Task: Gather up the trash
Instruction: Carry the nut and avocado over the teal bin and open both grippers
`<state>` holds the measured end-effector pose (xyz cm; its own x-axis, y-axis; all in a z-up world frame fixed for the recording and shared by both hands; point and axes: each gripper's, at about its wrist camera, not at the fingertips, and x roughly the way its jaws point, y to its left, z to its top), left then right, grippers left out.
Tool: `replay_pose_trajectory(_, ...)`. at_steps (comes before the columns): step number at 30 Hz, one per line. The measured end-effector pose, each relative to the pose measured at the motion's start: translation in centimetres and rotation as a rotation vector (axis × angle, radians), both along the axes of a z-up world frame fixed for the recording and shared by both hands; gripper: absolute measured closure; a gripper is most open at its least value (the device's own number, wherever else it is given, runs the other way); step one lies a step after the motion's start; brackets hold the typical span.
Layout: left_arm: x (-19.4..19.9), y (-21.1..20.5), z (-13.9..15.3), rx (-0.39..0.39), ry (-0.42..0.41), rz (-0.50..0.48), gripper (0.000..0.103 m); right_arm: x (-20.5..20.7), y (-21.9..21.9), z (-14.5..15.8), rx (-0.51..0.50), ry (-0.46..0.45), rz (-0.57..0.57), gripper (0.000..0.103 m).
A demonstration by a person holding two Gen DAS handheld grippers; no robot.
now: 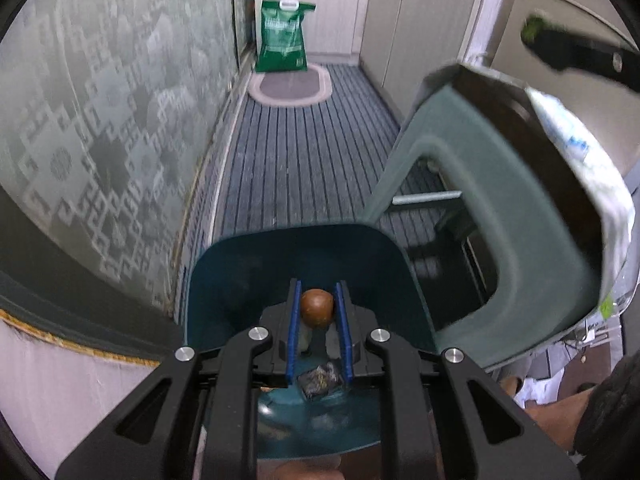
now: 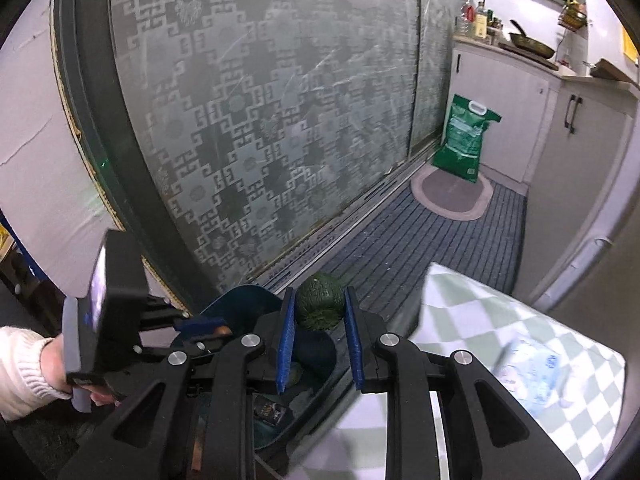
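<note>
Left tool pinches a round brown nut above the teal plastic bin; right tool pinches a dark green wrinkled fruit there too. Lower each inside the rim before spreading.

Round brown nut-like ball at lower centre above the teal dustpan, dark green wrinkled lump lower centre, crumpled dark scrap in the pan.

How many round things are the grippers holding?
2: a brown pit in the left gripper, a green peel in the right gripper. Both over the bin.
</note>
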<state>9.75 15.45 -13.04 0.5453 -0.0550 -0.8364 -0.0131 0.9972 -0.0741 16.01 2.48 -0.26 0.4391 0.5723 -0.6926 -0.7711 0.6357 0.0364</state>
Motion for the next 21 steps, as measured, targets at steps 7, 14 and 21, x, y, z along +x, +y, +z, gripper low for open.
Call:
replay_pose_trajectory(7,-0.9,0.4,-2.8,0.021,0.077,-0.013,0.085,-0.4,2.7,-1.3,-0.032,0.026,0.034,0.080)
replay_pose_trajectory(14,-1.6,0.1,-5.0,0.028,0.147,-0.046,0.085,-0.5,4.9,-2.7,-0.063,0.058,0.055,0.080)
replay_pose_trajectory(21,-2.1,0.7,-5.8,0.024,0.179,-0.051,0.080,-0.2,6.6,-4.5,-0.090,0.108,0.055,0.080)
